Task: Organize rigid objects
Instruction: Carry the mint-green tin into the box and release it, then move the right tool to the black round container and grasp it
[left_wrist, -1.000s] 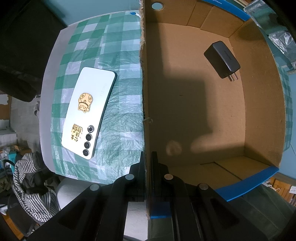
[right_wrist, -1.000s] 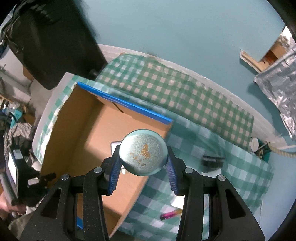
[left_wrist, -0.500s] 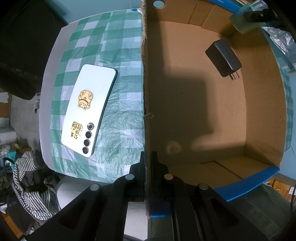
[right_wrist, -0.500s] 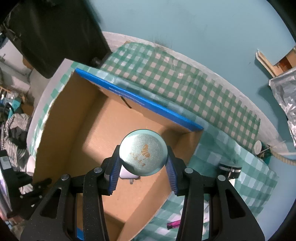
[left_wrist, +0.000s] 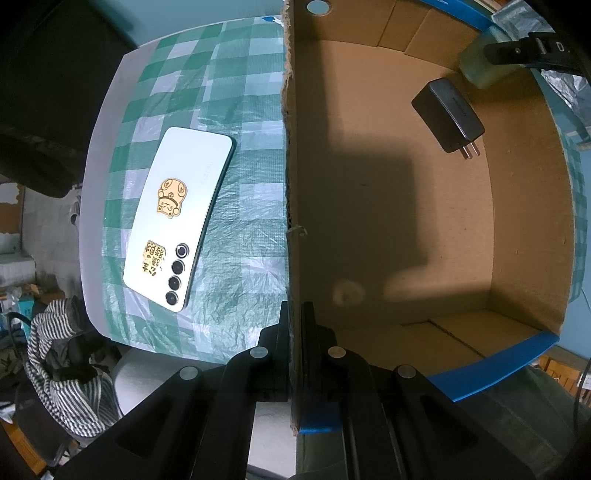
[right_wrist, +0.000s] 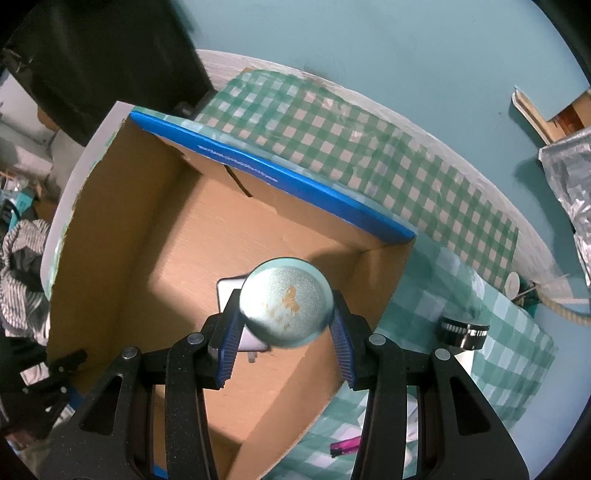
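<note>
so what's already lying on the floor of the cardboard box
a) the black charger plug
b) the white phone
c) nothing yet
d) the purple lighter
a: the black charger plug lies on the floor of the cardboard box, while the white phone is on the checked cloth outside it and the purple lighter is also outside.

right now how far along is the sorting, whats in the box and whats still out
Done: only the charger lies in the cardboard box. In hand: the right gripper holds the round tin over the box, while the left gripper pinches its wall. Left: the phone, black jar and lighter sit on the tablecloth.
</note>
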